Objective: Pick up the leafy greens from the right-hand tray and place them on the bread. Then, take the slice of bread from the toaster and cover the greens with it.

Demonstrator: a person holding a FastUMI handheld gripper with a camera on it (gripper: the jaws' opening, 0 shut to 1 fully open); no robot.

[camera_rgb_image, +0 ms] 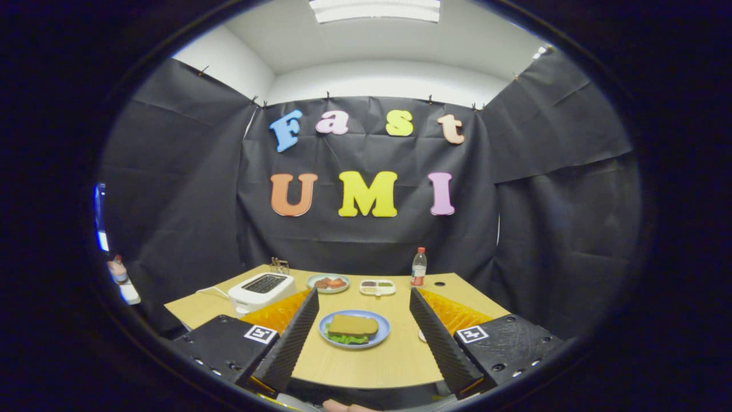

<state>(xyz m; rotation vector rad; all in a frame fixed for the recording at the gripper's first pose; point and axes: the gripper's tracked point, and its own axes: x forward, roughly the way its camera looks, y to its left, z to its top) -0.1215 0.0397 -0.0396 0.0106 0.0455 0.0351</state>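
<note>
Your hand-held gripper [362, 337] hangs wide and empty, its fingers flanking the blue plate [382, 333]; there bread [353, 325] already covers the leafy greens [345, 339], suggesting completion. Beyond the plate: the toaster [261, 290].

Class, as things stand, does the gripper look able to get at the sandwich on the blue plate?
Probably yes: the tongs stand open, and the sandwich on the blue plate lies between the fingers with bare table before it.
</note>
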